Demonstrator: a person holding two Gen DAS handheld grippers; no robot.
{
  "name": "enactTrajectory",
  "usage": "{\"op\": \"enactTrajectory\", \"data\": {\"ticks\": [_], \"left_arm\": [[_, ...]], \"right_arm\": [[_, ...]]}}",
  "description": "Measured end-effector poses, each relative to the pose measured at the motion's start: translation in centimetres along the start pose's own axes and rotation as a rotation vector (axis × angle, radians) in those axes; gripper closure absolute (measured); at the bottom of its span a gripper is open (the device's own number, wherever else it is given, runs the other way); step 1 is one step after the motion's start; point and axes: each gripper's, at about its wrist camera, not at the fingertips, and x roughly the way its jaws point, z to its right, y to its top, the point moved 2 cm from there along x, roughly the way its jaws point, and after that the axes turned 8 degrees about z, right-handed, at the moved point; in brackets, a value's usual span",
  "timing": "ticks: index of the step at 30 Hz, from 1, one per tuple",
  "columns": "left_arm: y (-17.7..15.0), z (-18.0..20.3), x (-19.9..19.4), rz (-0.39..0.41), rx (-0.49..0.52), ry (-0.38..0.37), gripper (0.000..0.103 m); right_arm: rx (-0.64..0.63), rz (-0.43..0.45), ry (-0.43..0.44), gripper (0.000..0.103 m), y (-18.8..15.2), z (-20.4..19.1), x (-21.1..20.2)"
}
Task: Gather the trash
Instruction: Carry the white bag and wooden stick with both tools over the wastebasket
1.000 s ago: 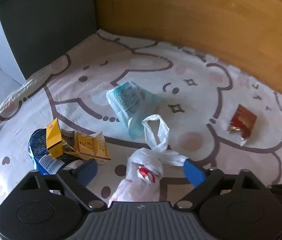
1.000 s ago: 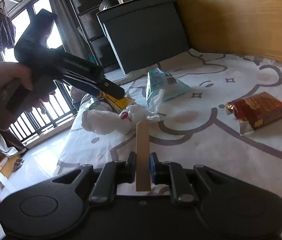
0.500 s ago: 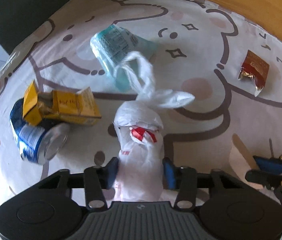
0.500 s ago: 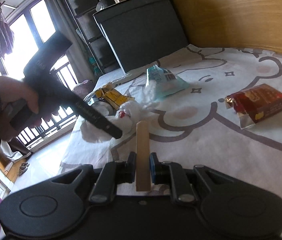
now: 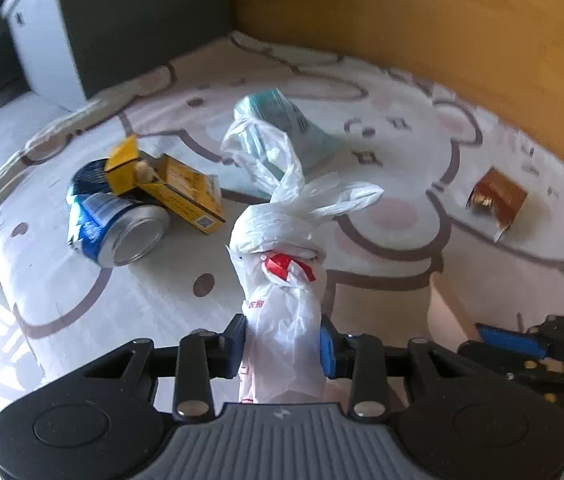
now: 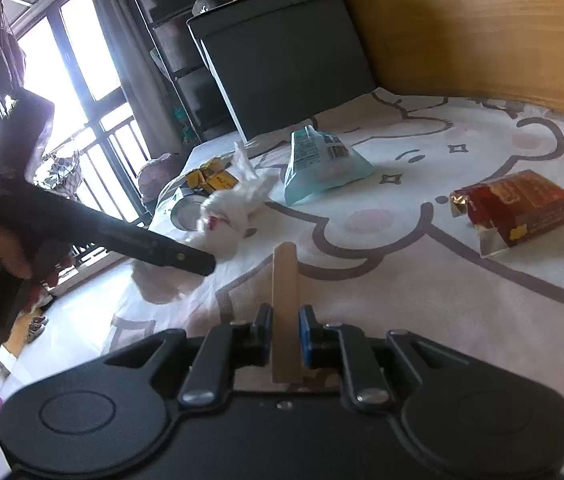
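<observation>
Since a second ago, the left tool (image 5: pixel 284 350) has dropped from hovering wide above the knotted white plastic bag (image 5: pixel 282 280) to straddling it, and its jaws are closing, the blue pads now pressing the bag's lower body from both sides. That bag sits on the bear-print bed sheet (image 5: pixel 382 248), its long axis running straight away from the tool, with the knot and loose handles pointing toward the teal pouch (image 5: pixel 282 120) behind it. Left of the bag lie a dented blue can (image 5: pixel 121 224) and a yellow carton (image 5: pixel 177 184), touching each other; a red packet (image 5: pixel 498 200) rests well apart on the right.

The right tool (image 6: pixel 285 336) is clamped on a flat wooden stick (image 6: pixel 284 312) that stands up between its pads, so it is occupied; it waits just beside the bag's right flank. The left hand is plainly the nearer one, and lifting the bag probably falls to it.
</observation>
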Motion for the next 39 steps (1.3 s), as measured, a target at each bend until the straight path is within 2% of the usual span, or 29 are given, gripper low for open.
{"op": "enactTrajectory", "data": {"ticks": [4,15,32,39], "left_arm": [[-0.8,0.1,-1.8,0.058,-0.033,0.015,0.065],[-3.6,0.8,-6.3,0.146,-0.091,0.055,0.065],[-6.5,-1.6,-14.5,0.259,-0.171,0.133,0.065],[-8.1,-3.4,-17.1,0.272,-0.204,0.181,0.065]], "right_arm": [[-0.020,-0.001,-0.031,0.088,0.2,-0.3,0.1],[-0.043,0.004,-0.080,0.088,2.1,-1.9,-1.8],[-0.175,-0.011,-0.087,0.088,4.5,-9.5,-4.0],[-0.193,-0.021,-0.084,0.088,4.3,-12.5,-3.8]]}}
